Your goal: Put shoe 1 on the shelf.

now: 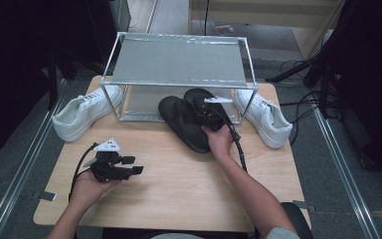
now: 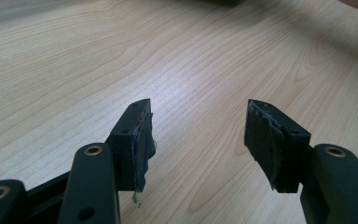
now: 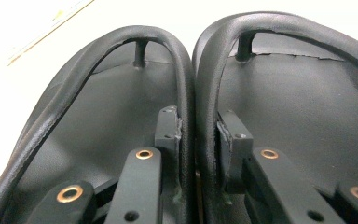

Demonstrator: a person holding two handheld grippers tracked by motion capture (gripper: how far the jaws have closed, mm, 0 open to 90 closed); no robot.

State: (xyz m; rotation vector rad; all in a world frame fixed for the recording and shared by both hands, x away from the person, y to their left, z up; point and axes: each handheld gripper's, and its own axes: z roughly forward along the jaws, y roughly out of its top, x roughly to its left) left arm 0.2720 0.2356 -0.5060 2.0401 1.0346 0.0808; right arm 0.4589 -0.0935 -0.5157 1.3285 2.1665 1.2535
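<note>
- On the pale wooden table [image 1: 179,179], a metal rack [image 1: 179,64] stands at the rear, white sneakers [image 1: 82,117] flanking.
- My right claw [image 3: 198,135] pinches both black sandals' [image 1: 186,119] adjoining straps [image 3: 191,93] before the rack.
- My left claw [image 2: 198,140] rests spread, holding nothing.

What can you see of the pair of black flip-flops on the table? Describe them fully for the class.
The black flip-flops lie side by side on the wooden table, toes under the metal rack, heels toward the person. Each has a matte, leather-looking footbed and a rounded strap on a toe post. One footbed shows a cracked seam near the post. The right gripper pinches the two adjoining straps together, one of its fingers inside each sandal.
</note>
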